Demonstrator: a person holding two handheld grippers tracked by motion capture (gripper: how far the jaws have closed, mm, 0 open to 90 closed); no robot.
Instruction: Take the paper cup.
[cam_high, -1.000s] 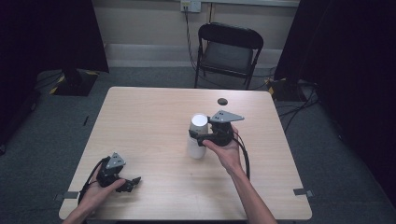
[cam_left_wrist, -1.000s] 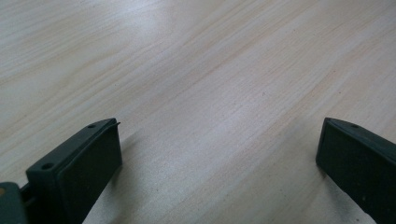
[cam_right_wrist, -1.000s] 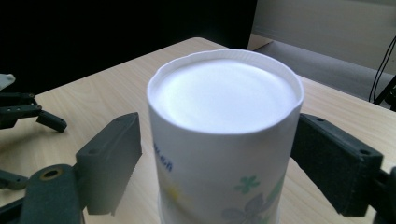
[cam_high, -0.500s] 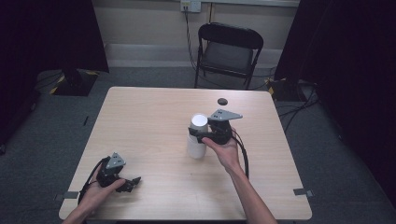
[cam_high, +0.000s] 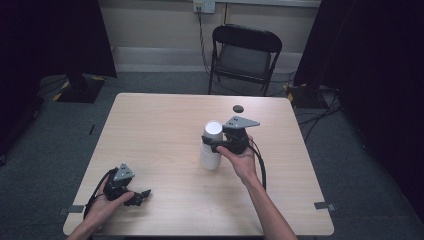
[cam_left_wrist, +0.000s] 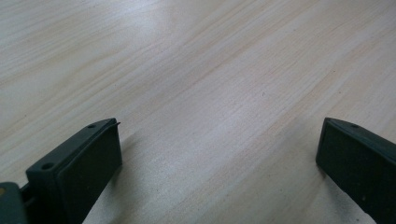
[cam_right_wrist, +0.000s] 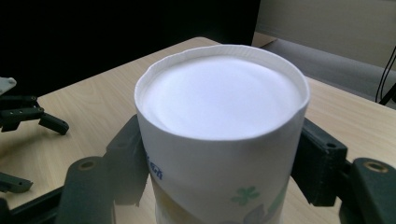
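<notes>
A tall white paper cup (cam_high: 211, 156) stands bottom up near the table's middle, with a green and blue print on its side (cam_right_wrist: 219, 98). My right gripper (cam_high: 213, 145) reaches it from the right. Its jaws have just been closing, and both pads now press on the cup's upper wall, one on each side (cam_right_wrist: 219, 154). My left gripper (cam_high: 138, 196) rests low at the table's near left corner. Its jaws stand wide open over bare wood (cam_left_wrist: 219, 135).
A small black round disc (cam_high: 238, 108) lies near the table's far edge, behind the cup. A black folding chair (cam_high: 245, 50) stands beyond the table (cam_high: 160, 125). Cables trail on the floor at the right. The left gripper (cam_right_wrist: 28, 116) appears far off in the right gripper view.
The right gripper's jaws have drawn in against the cup's sides. Both hands and the cup stay where they were.
</notes>
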